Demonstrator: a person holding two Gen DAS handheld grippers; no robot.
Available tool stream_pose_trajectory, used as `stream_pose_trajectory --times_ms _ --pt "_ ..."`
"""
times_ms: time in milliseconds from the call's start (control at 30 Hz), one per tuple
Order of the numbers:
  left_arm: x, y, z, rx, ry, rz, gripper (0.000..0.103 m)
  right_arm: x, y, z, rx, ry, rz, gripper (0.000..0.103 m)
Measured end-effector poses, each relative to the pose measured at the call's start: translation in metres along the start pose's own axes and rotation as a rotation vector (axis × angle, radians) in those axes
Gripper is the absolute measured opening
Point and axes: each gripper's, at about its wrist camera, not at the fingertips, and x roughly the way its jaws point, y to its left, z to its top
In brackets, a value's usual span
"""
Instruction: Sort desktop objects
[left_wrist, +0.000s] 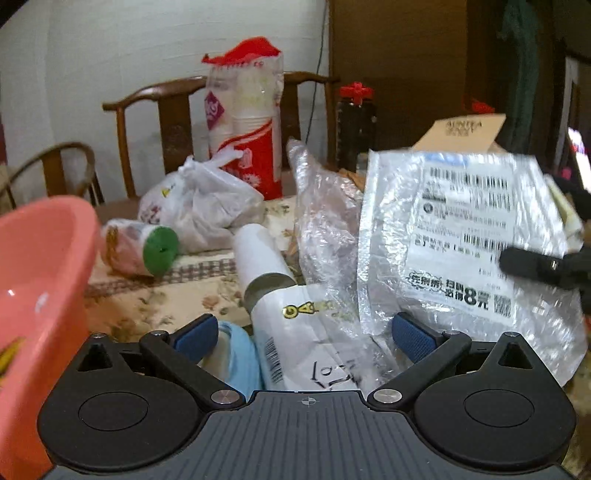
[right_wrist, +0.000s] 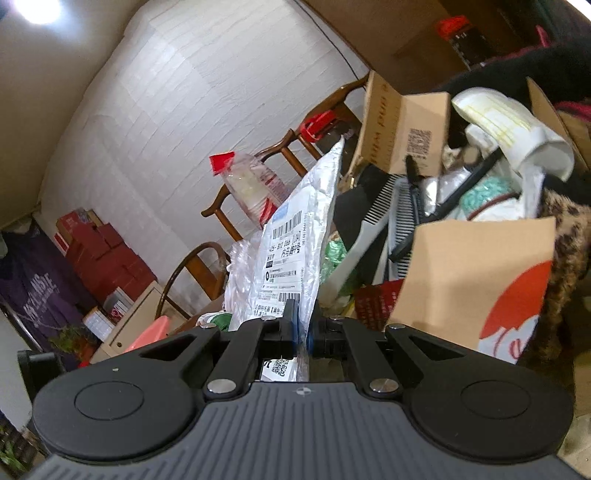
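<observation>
A silver plastic mailer bag (left_wrist: 465, 236) with a white shipping label hangs over the right side of the table. My right gripper (right_wrist: 302, 328) is shut on its edge, and the silver mailer bag (right_wrist: 295, 236) rises between the pads; a black finger (left_wrist: 535, 264) of it shows at the right edge of the left wrist view. My left gripper (left_wrist: 304, 338) stands open low over the table, nothing between its blue pads. Just beyond it lie a white mailer bag with handwriting (left_wrist: 306, 343), a white cylinder (left_wrist: 260, 258) and a light blue object (left_wrist: 236, 354).
A pink plastic basin (left_wrist: 40, 288) fills the left. On the flowered tablecloth lie a green-capped jar (left_wrist: 142, 247), a tied white bag (left_wrist: 199, 206), crumpled clear plastic (left_wrist: 325, 218) and a tall pack of cups (left_wrist: 245, 122). A cardboard box (right_wrist: 472, 280) holds combs (right_wrist: 402, 206). Wooden chairs (left_wrist: 155, 110) stand behind.
</observation>
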Motion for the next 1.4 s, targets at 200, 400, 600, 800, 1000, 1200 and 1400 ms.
stream_pose_trajectory --times_ms 200,400,600,800,1000,1200,1400 --pt "0.003 0.0 0.004 -0.064 0.002 -0.047 0.103 0.005 -0.006 -0.003 0.01 0.022 -0.002 0.009" --pt "0.006 -0.02 0.007 -0.032 -0.008 -0.014 0.099 0.005 -0.001 -0.006 -0.013 0.026 -0.006 0.01" --pt "0.003 -0.041 0.007 0.079 -0.041 0.097 0.024 0.001 0.003 -0.005 -0.034 0.023 0.01 0.01" --pt "-0.019 -0.041 0.014 0.092 -0.091 0.071 0.0 -0.001 0.016 -0.006 -0.085 0.016 -0.003 0.007" --pt "-0.042 -0.048 0.023 0.101 -0.147 0.041 0.0 -0.017 0.042 -0.005 -0.141 -0.027 0.021 0.005" --pt "-0.068 -0.046 0.029 0.095 -0.205 0.045 0.0 -0.035 0.067 0.007 -0.159 -0.064 0.061 0.005" --pt "-0.09 -0.029 0.039 0.06 -0.231 0.034 0.01 -0.044 0.093 0.013 -0.175 -0.067 0.115 0.005"
